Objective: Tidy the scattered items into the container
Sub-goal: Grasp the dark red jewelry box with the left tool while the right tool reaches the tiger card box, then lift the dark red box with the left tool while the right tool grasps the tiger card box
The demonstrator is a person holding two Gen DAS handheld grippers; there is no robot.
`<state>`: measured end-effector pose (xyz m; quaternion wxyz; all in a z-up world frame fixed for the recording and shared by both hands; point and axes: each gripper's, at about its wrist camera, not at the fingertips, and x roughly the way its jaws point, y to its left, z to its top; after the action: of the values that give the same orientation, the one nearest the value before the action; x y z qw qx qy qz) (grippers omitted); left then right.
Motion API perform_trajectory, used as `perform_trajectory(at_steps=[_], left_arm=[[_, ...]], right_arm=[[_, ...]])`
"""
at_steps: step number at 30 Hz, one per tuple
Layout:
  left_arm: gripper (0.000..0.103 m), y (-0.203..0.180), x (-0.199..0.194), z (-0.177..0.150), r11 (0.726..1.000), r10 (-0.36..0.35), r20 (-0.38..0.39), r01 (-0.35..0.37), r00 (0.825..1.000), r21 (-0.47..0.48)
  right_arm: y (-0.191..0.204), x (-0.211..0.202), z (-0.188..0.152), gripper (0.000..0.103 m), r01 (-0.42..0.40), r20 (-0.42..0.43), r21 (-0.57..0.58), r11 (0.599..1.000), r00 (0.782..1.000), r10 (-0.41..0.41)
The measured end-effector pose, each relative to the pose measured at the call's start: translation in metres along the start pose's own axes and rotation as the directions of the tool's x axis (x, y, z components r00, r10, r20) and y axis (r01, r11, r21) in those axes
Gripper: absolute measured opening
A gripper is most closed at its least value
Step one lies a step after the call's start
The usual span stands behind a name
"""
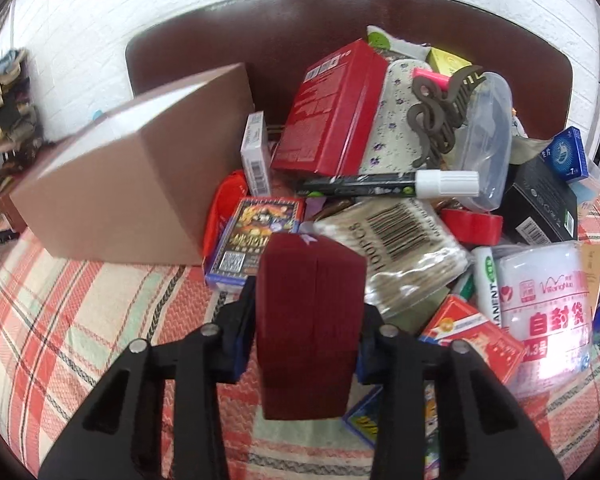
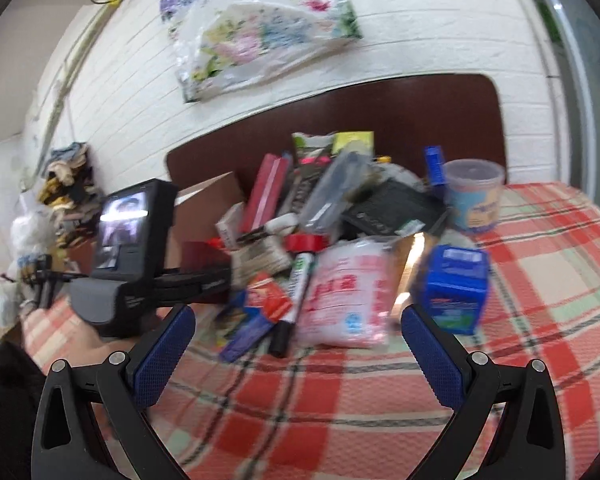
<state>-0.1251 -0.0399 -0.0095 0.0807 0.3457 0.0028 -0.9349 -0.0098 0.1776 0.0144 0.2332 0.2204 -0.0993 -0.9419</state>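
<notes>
Clutter covers the far part of a bed with a red, white and green plaid blanket (image 1: 80, 320), in front of a dark brown headboard (image 1: 260, 40). The left tongs (image 1: 306, 316) are closed on a dark red box (image 1: 310, 320); their blue pads press on both of its sides, and the box stands upright between them, above the blanket.

A brown cardboard box (image 1: 140, 176) lies on the bed to the left of the pile, its top closed on the side that shows. In the pile I see a bigger red box (image 1: 332, 112) leaning upright, a brown hair claw (image 1: 440, 116) on a clear plastic lid, a black marker with a white cap (image 1: 388, 184), a bag of cotton swabs (image 1: 400, 248) and a white bag of zip bags (image 1: 540, 292).

The right tongs (image 2: 298, 354) are wide open and hold nothing. They hover over the blanket, before the blurred pile. A blue carton (image 2: 456, 288) stands just beside the right finger.
</notes>
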Motion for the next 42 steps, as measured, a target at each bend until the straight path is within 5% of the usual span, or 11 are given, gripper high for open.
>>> perform_trajectory(at_steps=[3, 9, 14, 23, 32, 35, 39, 42], left_arm=[[0.035, 0.016, 0.009, -0.004, 0.997, -0.066, -0.046, 0.064, 0.997, -0.041], [0.035, 0.033, 0.02, -0.007, 0.98, -0.178, -0.057, 0.171, 0.982, -0.1], [0.035, 0.04, 0.025, -0.008, 0.962, -0.247, -0.075, 0.235, 0.966, -0.142], [0.033, 0.044, 0.03, -0.009, 0.944, -0.308, -0.115, 0.288, 0.945, -0.159], [0.037, 0.049, 0.027, -0.011, 0.961, -0.265, -0.129, 0.252, 0.956, -0.11], [0.035, 0.056, 0.024, -0.013, 0.966, -0.249, -0.136, 0.236, 0.959, -0.108], [0.038, 0.063, 0.023, -0.016, 0.968, -0.25, -0.164, 0.24, 0.954, -0.078], [0.038, 0.063, 0.019, -0.018, 0.971, -0.239, -0.187, 0.24, 0.953, -0.02]], right_arm=[[-0.003, 0.026, 0.0, 0.103, -0.195, -0.059, 0.187, 0.963, 0.976, 0.209], [-0.001, 0.067, -0.014, 0.103, -0.287, -0.103, 0.331, 0.899, 0.936, 0.337], [-0.004, 0.094, -0.019, 0.096, -0.293, -0.121, 0.42, 0.859, 0.92, 0.373], [-0.019, 0.128, -0.017, 0.077, -0.234, -0.139, 0.521, 0.821, 0.926, 0.352], [-0.002, 0.147, -0.004, 0.078, -0.182, -0.217, 0.441, 0.879, 0.928, 0.301], [0.001, 0.159, 0.003, 0.081, -0.178, -0.268, 0.462, 0.869, 0.906, 0.328], [0.025, 0.164, 0.001, 0.088, -0.193, -0.411, 0.383, 0.904, 0.84, 0.353], [0.042, 0.168, 0.002, 0.088, -0.18, -0.429, 0.277, 0.944, 0.855, 0.289]])
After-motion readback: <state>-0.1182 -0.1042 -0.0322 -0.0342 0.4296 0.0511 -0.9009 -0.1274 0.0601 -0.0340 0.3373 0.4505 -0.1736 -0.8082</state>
